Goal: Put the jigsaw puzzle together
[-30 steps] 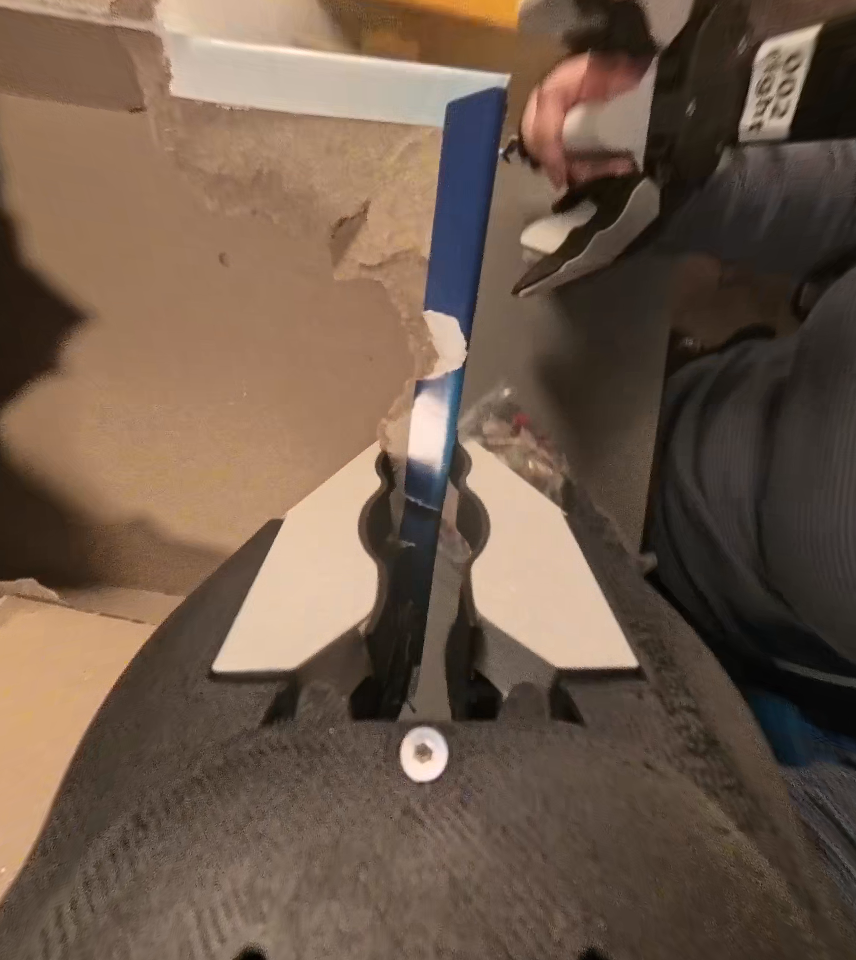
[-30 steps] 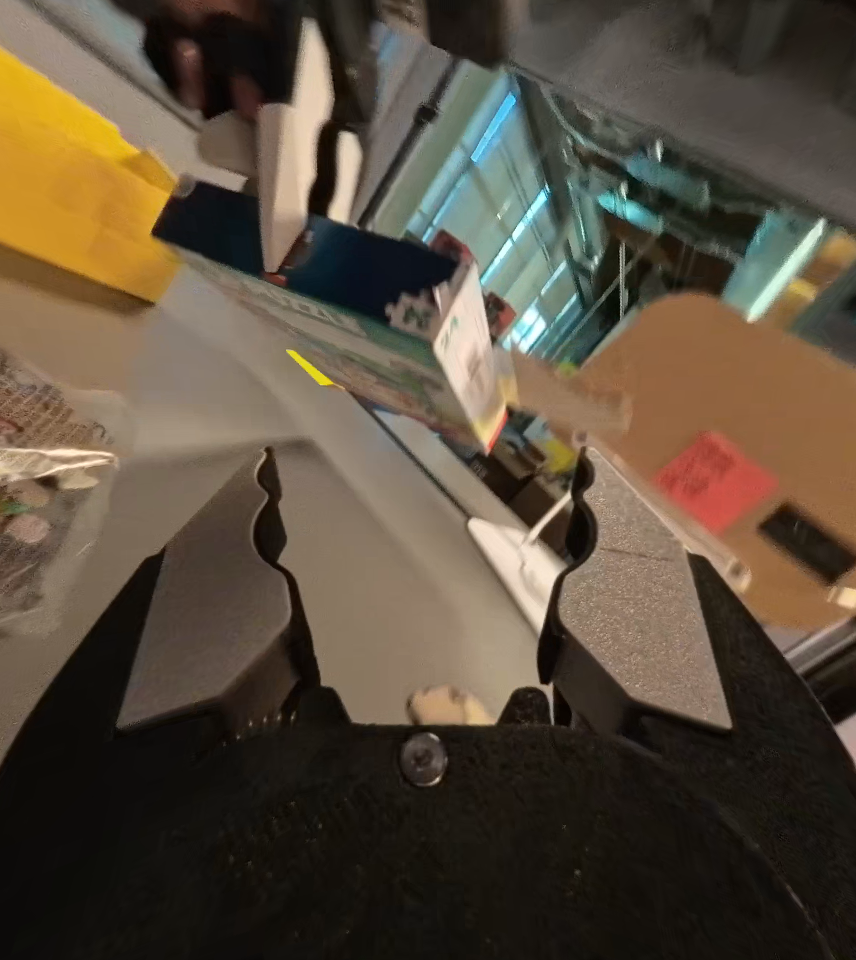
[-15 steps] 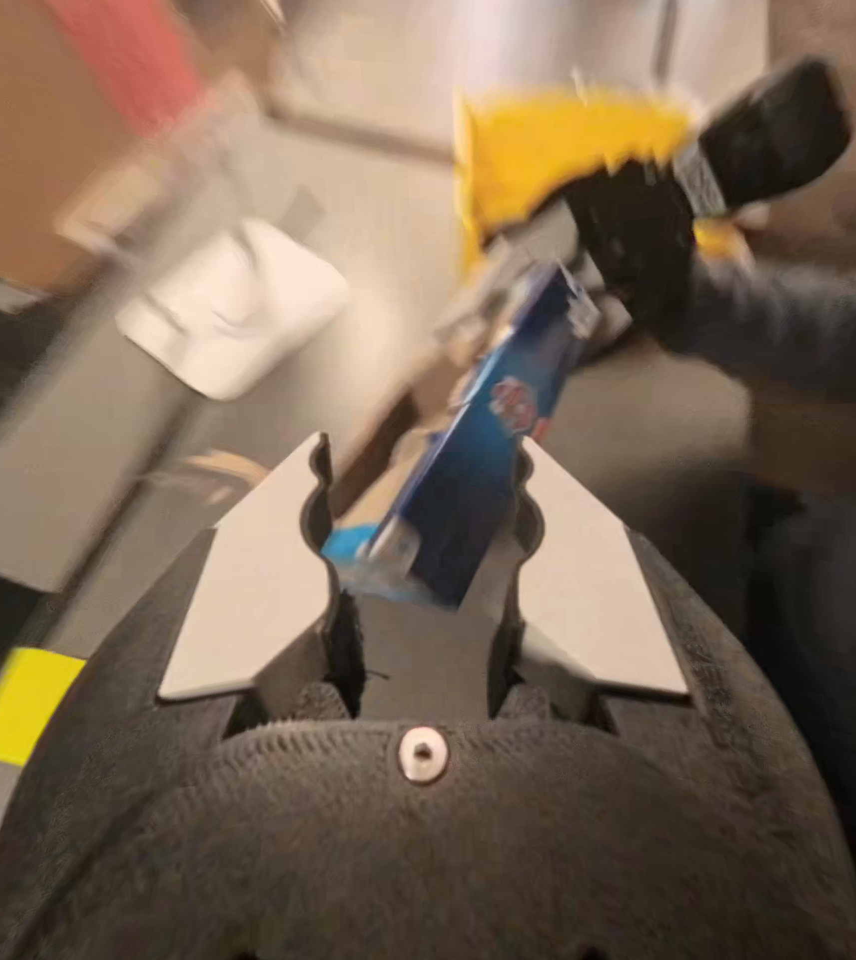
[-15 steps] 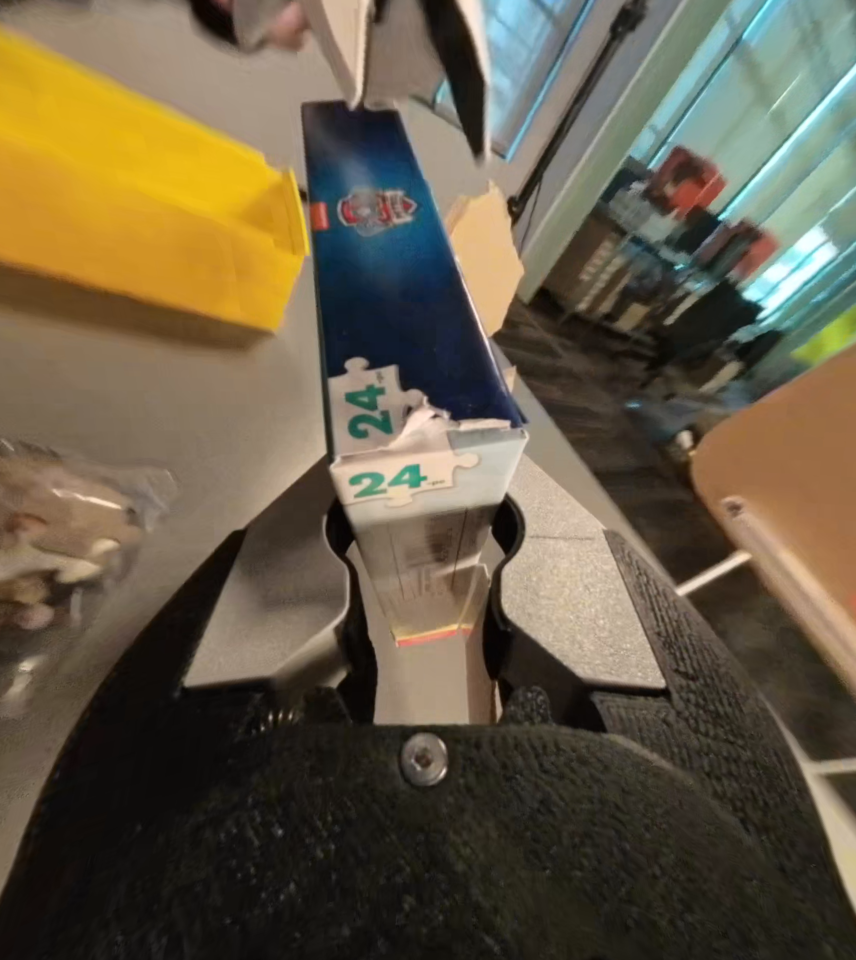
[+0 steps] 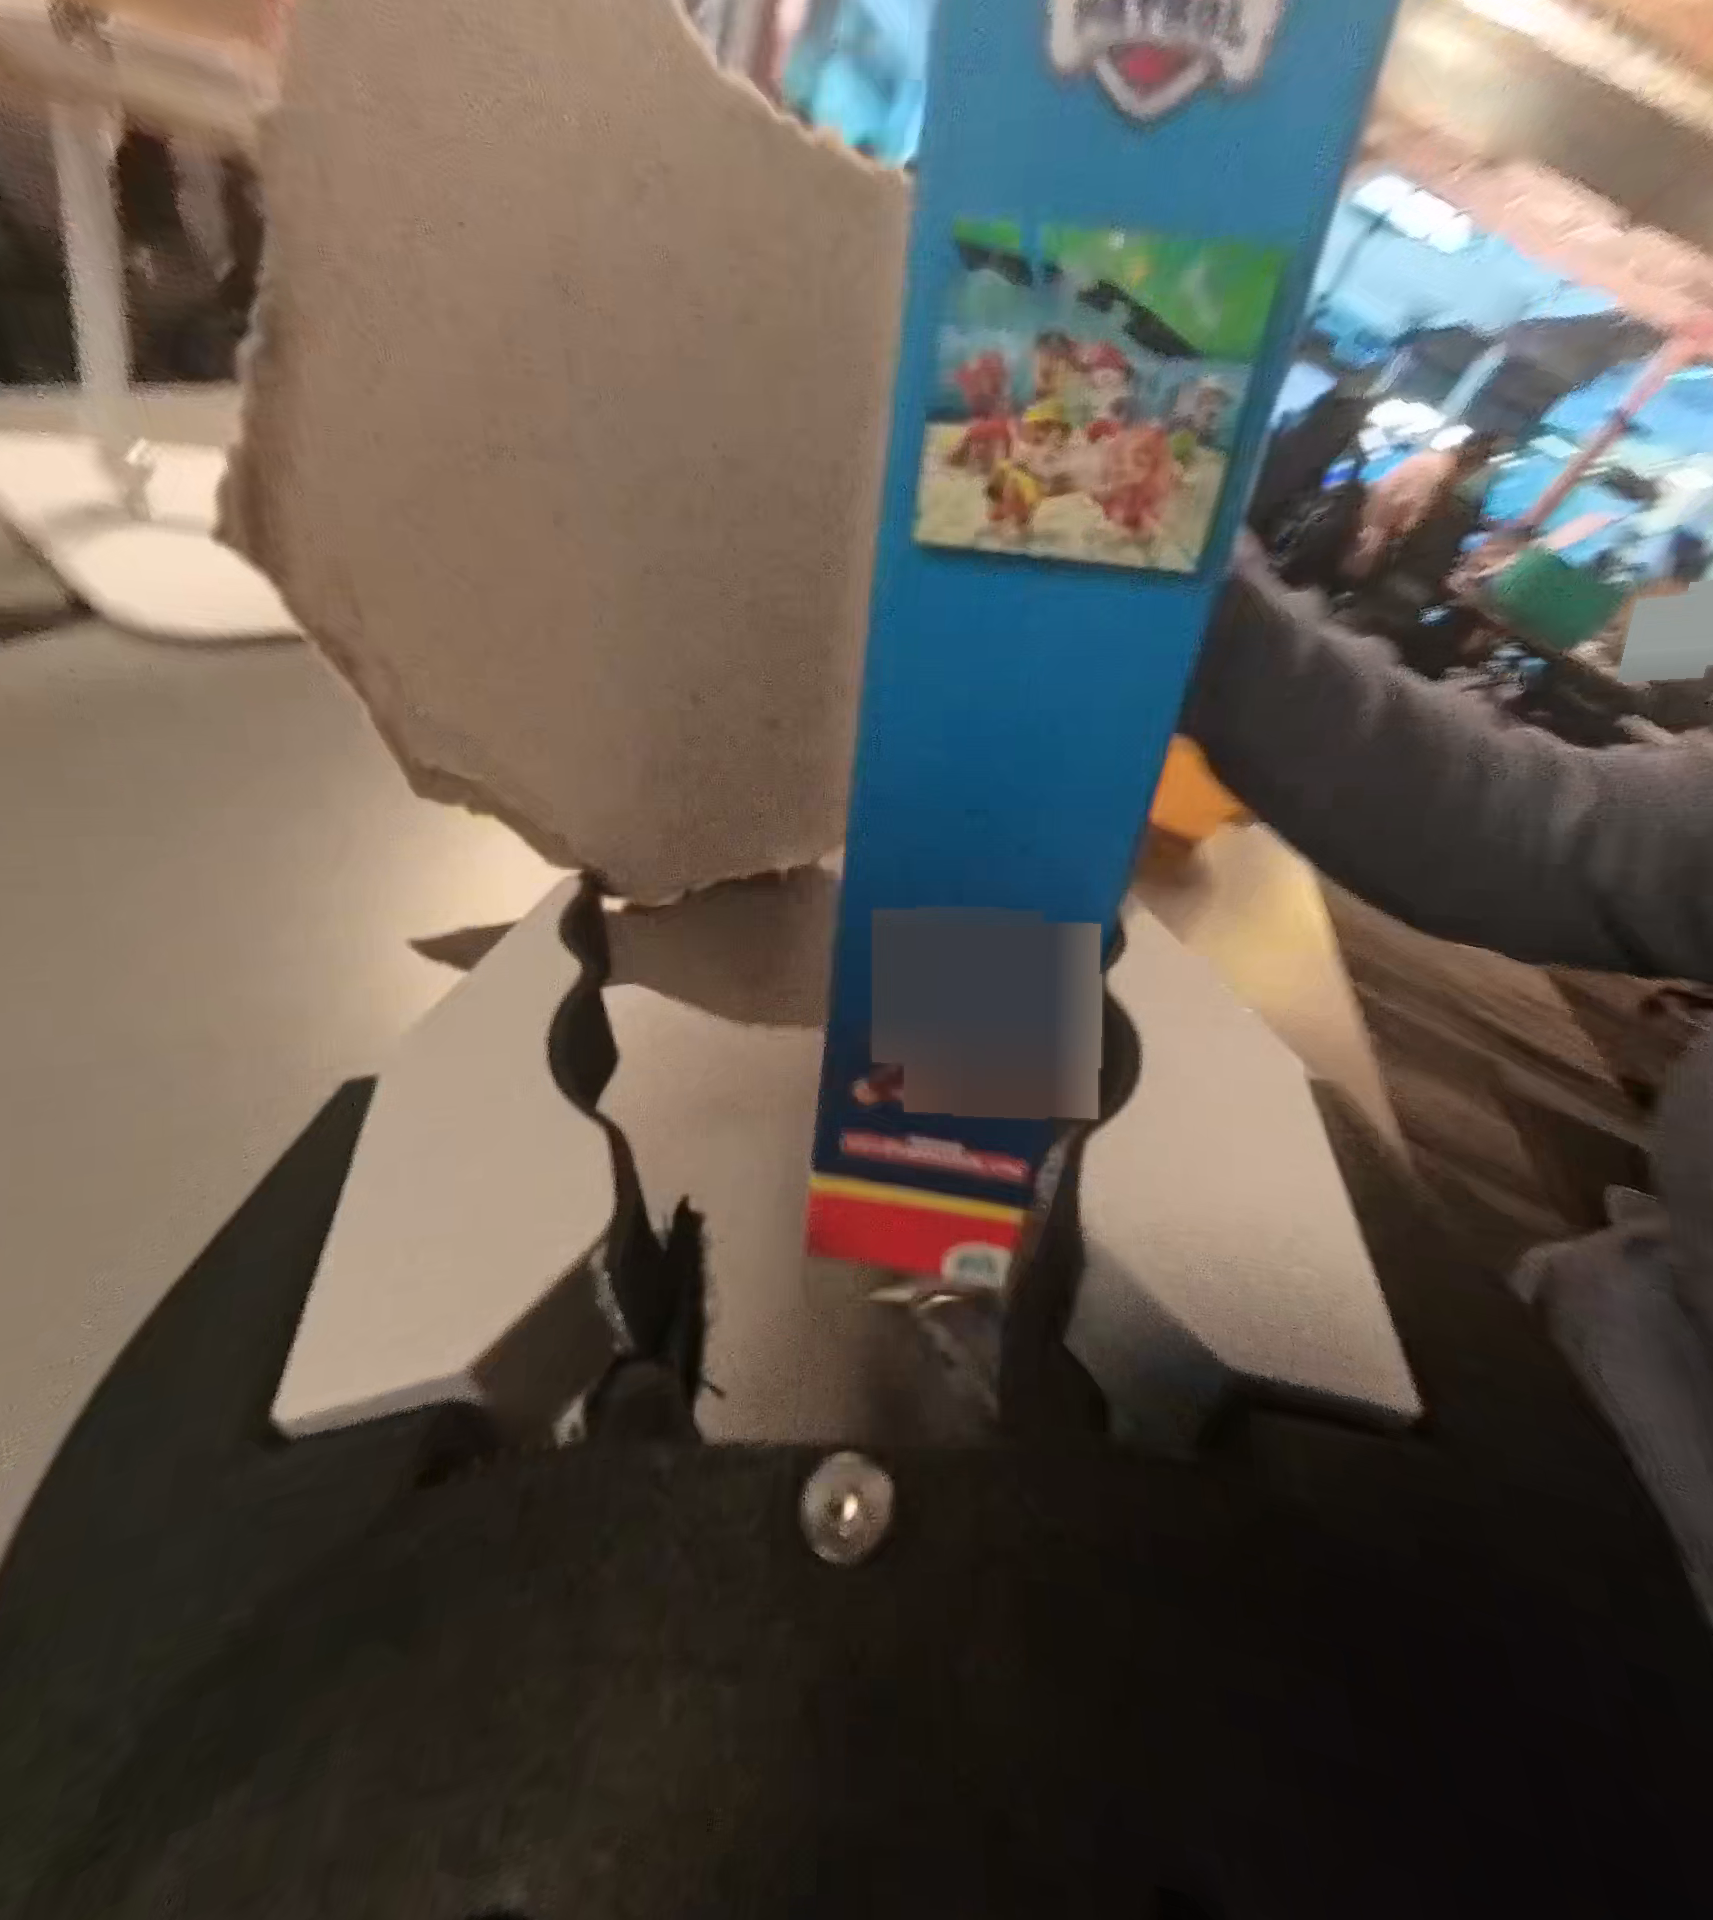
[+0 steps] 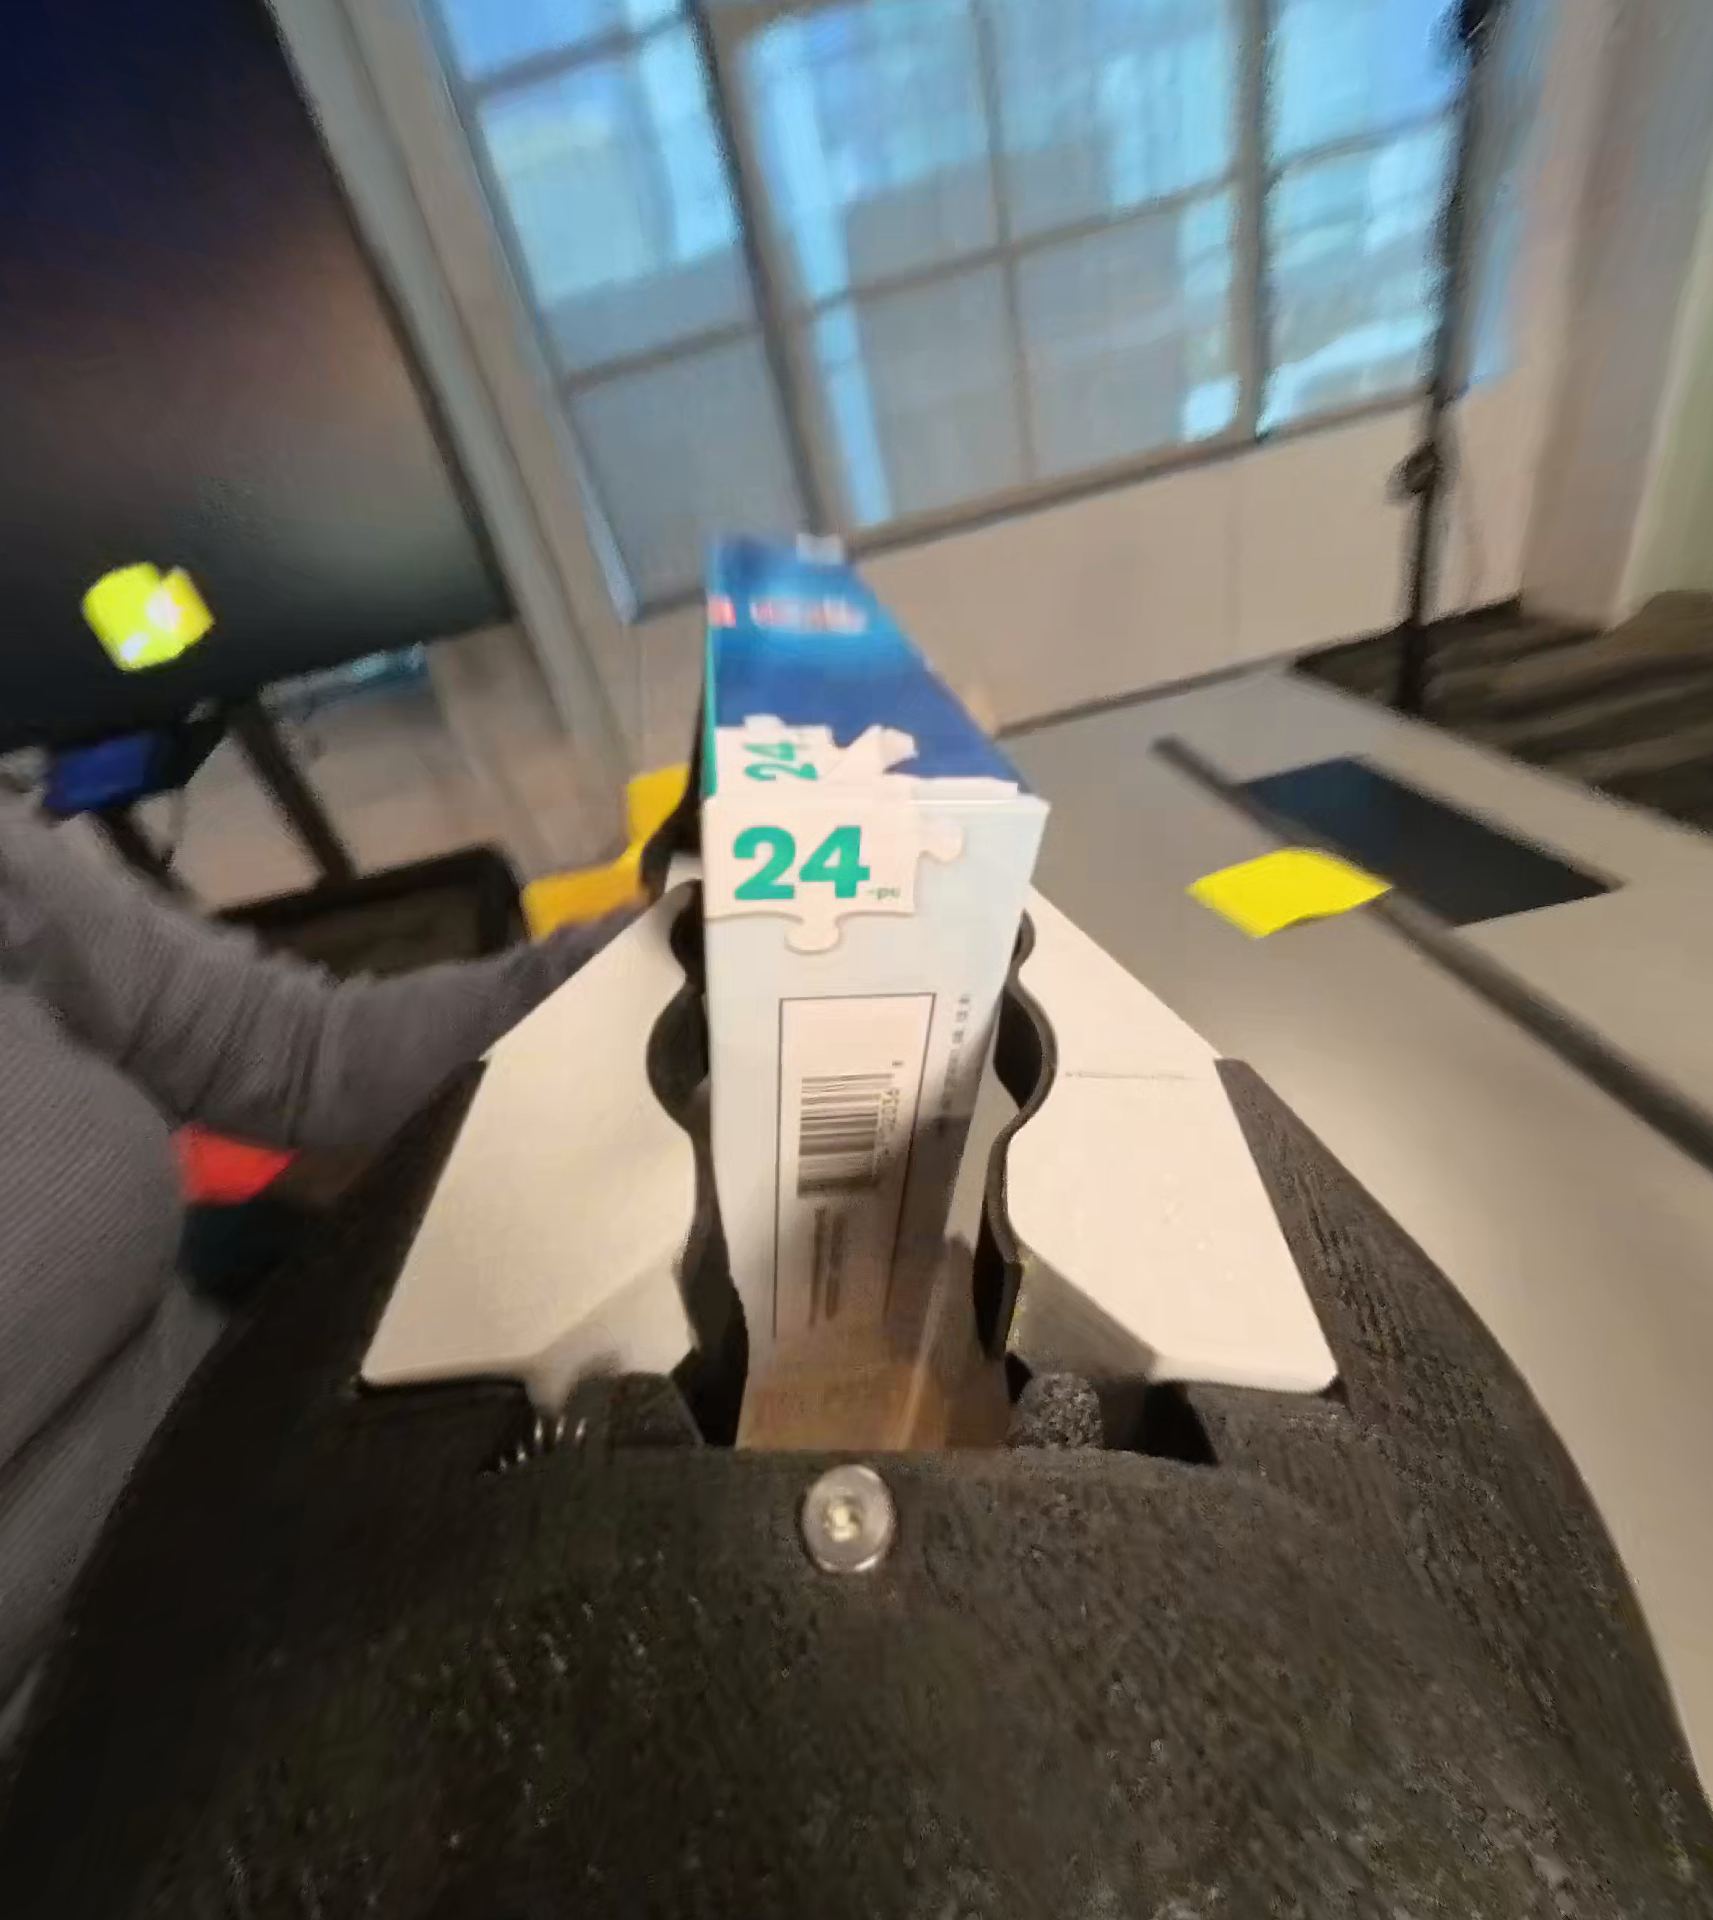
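Right now the right hand-held gripper (image 6: 857,997) is clenched on one end of a long blue and white puzzle box (image 6: 862,987), both pale fingers (image 6: 571,1164) pressed against its sides. The box runs away from the camera, raised above the grey table (image 6: 1454,1091). A yellow sticky note (image 6: 1283,888) lies on the table to the right, beside a dark panel set in its top. A grey sleeve (image 6: 208,1008) reaches in from the left, and a yellow bin (image 6: 603,873) shows just behind it.

The left hand-held gripper (image 5: 852,997) stands released, its fingers (image 5: 478,1195) spread wide. The box's blue side (image 5: 1091,623) rises between them, close against the right finger and well clear of the left one. A torn grey cardboard flap (image 5: 571,468) hangs off the box on the left, its ragged lower edge just above the left fingertip. Beyond, a white stand base (image 5: 135,540) rests on the table at far left.
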Tool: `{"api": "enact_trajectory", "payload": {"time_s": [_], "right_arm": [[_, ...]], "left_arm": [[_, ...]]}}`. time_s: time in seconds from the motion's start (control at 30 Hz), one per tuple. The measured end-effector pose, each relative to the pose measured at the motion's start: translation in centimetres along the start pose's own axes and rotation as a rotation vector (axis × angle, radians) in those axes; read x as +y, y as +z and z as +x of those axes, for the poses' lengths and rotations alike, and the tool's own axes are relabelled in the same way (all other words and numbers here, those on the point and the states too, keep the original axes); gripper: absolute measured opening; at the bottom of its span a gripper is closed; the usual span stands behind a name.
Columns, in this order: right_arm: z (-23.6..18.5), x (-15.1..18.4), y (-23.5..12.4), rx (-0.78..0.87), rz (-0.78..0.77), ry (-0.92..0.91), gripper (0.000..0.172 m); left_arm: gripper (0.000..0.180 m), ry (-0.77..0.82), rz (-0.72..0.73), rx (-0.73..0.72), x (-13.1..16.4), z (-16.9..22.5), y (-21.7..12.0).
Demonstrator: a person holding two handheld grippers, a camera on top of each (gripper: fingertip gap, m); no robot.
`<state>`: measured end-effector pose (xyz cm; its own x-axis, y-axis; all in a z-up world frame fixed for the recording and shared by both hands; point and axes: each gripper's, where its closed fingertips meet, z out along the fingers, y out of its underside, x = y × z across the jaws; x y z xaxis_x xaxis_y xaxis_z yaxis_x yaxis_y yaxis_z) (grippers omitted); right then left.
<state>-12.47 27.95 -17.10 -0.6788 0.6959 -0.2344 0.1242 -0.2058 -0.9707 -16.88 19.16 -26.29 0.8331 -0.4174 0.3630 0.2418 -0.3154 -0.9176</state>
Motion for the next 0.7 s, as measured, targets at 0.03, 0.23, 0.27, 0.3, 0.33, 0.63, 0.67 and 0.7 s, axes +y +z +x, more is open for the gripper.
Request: {"api": "enact_trajectory", "payload": {"time_s": [0.03, 0.23, 0.27, 0.3, 0.33, 0.63, 0.67, 0.7], "right_arm": [[0.7, -0.9, -0.4, 0.057, 0.080, -0.017, 0.054], [4.2, -2.6, -3.7, 0.279, 0.435, 0.013, 0.056], [4.4, -2.7, -3.9, 0.271, 0.454, 0.029, 0.056], [4.6, -2.6, -3.8, 0.261, 0.447, 0.046, 0.056], [4.9, -2.5, -3.7, 0.261, 0.436, 0.057, 0.055], [8.7, 0.5, 2.5, 0.168, 0.197, 0.251, 0.056], [9.6, 1.1, 3.4, 0.203, 0.150, 0.234, 0.061], [10.8, 1.6, 3.8, 0.277, 0.110, 0.192, 0.070]], "left_arm": [[0.082, -0.034, -0.022, -0.061, 0.6, -1.4, 0.2], [0.000, -0.408, 0.386, -0.001, -3.0, -5.9, -2.6], [0.000, -0.417, 0.397, -0.010, -2.8, -6.4, -2.7], [0.000, -0.413, 0.386, -0.015, -2.5, -6.6, -2.6], [0.000, -0.393, 0.364, -0.010, -2.1, -6.4, -2.2], [0.093, -0.221, 0.014, -0.102, 0.2, -8.4, 2.1], [0.093, -0.227, -0.006, -0.146, 0.3, -9.2, 2.1], [0.092, -0.230, 0.003, -0.182, 0.1, -9.9, 1.9]]}}
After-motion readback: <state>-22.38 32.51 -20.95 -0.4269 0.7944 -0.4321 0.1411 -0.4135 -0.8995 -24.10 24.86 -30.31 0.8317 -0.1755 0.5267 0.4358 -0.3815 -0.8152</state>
